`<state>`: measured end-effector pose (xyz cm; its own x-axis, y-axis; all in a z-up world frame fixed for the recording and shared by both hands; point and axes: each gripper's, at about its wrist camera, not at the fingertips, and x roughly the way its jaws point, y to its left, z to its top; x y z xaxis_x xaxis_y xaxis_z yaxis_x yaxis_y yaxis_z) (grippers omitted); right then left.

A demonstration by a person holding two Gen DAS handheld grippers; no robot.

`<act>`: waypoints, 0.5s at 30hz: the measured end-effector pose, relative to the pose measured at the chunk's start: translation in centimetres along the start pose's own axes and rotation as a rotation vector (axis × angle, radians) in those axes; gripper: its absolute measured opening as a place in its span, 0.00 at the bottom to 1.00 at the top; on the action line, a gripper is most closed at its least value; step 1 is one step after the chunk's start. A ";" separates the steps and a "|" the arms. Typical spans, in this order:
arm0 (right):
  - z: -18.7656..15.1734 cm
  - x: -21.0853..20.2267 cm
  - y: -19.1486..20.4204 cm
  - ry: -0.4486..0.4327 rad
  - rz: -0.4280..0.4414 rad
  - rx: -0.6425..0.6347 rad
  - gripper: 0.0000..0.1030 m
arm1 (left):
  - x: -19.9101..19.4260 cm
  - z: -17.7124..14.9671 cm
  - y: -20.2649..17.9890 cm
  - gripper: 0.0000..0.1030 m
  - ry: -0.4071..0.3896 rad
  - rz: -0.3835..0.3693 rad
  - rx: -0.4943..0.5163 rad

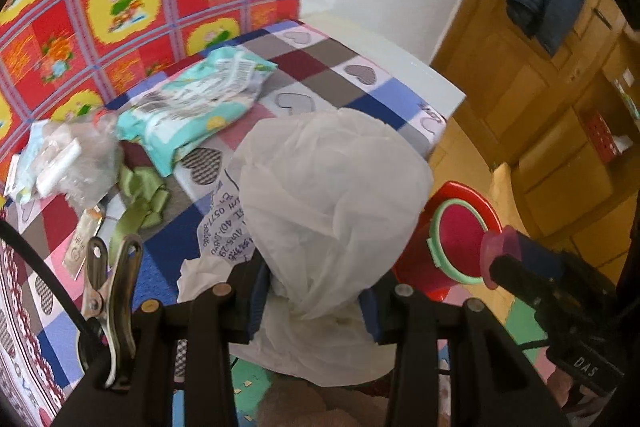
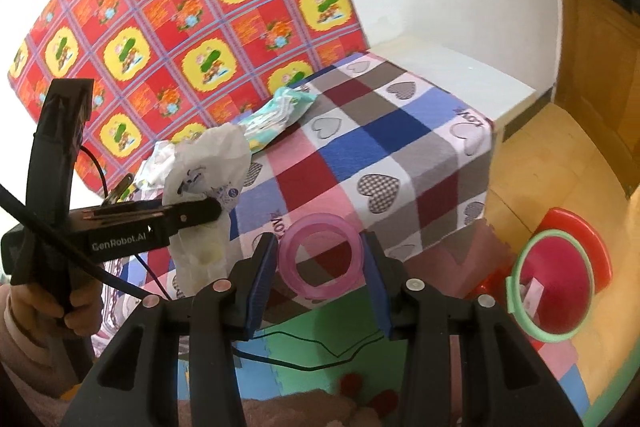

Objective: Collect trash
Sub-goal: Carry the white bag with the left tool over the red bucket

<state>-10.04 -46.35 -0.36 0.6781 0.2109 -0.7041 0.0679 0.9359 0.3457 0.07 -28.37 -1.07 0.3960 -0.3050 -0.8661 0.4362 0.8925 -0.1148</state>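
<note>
My left gripper point(image 1: 312, 303) is shut on a crumpled white plastic bag point(image 1: 332, 195) that billows up over the bed's edge. My right gripper point(image 2: 320, 267) is shut on a translucent pink ring point(image 2: 320, 259), held beside the bed. A red bin with a green rim point(image 2: 552, 283) stands on the floor to the right, with a scrap inside. In the left wrist view the right gripper point(image 1: 496, 255) holds the pink ring point(image 1: 498, 247) right at the bin's point(image 1: 456, 239) mouth. The right wrist view has the left gripper point(image 2: 208, 211) with the bag point(image 2: 208, 167) at its left.
On the checked heart blanket point(image 2: 400, 131) lie a teal wipes pack point(image 1: 192, 99), a clear plastic bag point(image 1: 76, 159), a green ribbon point(image 1: 140, 203) and a small sachet point(image 1: 82, 239). A red-and-yellow patterned board point(image 2: 180, 19) leans behind. Wooden cabinets point(image 1: 540, 115) rise right; a cable point(image 2: 320, 359) crosses the foam mat.
</note>
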 end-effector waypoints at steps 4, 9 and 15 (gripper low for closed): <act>-0.4 -0.7 -0.8 -0.009 -0.036 0.032 0.42 | 0.7 0.4 -1.3 0.39 0.010 -0.025 0.038; -1.2 -1.3 -1.2 -0.034 -0.094 0.071 0.42 | 2.1 0.4 -2.7 0.39 0.045 -0.066 0.103; -2.1 -2.3 -2.3 -0.071 -0.160 0.132 0.42 | 3.7 0.2 -4.8 0.39 0.095 -0.112 0.194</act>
<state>-13.27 -48.38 -0.87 0.7007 0.0380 -0.7125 0.2704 0.9099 0.3145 -0.39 -33.84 -3.62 0.2629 -0.3578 -0.8960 0.6236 0.7717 -0.1252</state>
